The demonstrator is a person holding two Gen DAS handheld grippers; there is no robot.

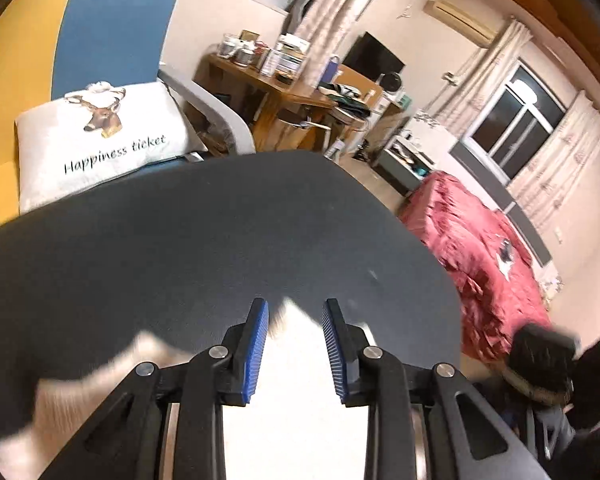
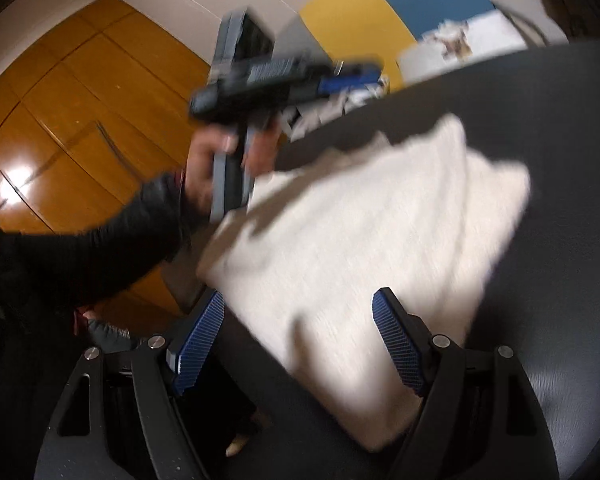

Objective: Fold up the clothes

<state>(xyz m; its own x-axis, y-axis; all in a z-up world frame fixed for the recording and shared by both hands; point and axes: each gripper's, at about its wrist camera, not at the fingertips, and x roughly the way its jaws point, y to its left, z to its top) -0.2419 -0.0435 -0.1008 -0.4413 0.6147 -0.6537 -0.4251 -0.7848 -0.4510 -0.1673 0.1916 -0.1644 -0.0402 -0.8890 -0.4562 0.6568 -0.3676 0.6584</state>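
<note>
folded cream garment (image 2: 364, 248) lying on the dark round table (image 2: 540, 128), near its left edge. left gripper (image 1: 295, 344) raised above the cloth, pads apart, nothing clamped. right gripper (image 2: 300, 340) spread wide over the near corner, nothing pinched.

Motion blur smears the white cloth (image 2: 364, 240) and the left tongs (image 2: 352, 76).

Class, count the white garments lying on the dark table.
1. A white garment lies folded on the dark table, ahead of the right gripper and below the left gripper. Any others would be out of view.
</note>
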